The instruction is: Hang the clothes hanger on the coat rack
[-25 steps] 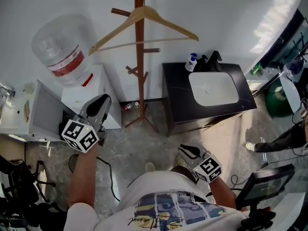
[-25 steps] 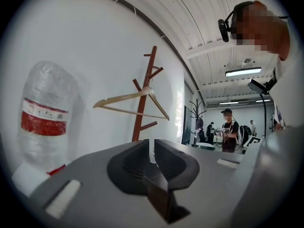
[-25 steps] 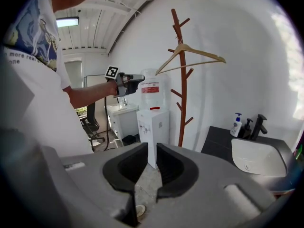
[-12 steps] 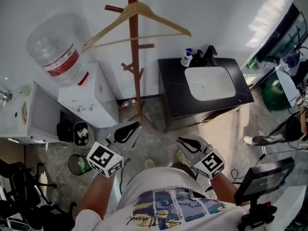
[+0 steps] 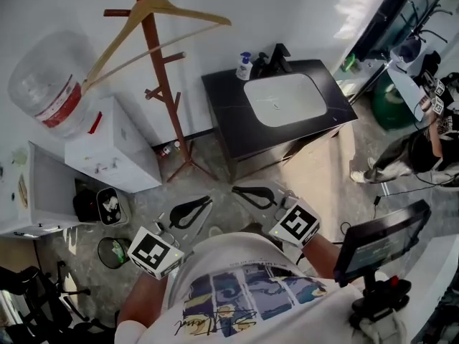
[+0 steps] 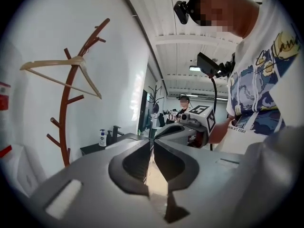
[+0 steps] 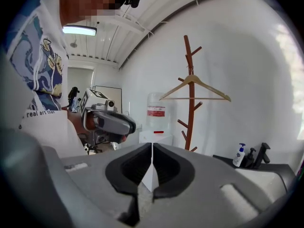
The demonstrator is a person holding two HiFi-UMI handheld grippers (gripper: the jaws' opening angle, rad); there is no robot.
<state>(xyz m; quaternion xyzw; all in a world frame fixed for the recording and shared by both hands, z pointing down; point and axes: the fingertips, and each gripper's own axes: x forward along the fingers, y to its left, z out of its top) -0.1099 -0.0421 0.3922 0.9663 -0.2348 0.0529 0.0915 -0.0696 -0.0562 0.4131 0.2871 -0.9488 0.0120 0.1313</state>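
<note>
HANGER UP, HANDS DOWN: The wooden clothes hanger (image 5: 166, 6) hangs by its hook near the top of the coat rack (image 5: 163, 70), tilted against the white wall, so the hanging itself looks done. Both of the person's grippers are low in front of the torso, well apart from the rack. The left gripper (image 5: 204, 203) has its 2 jaws all but touching with nothing between them, and the right gripper (image 5: 239, 190) has its jaws pressed together, likewise empty. What seems left, if anything, is only to stand clear. The rack is hemmed in by a water dispenser (image 5: 107, 145) on 1 side and a black sink bench (image 5: 222, 99) on the other, its bare pegs jutting outward. Open floor (image 5: 211, 176) lies between the person and the rack's foot.
</note>
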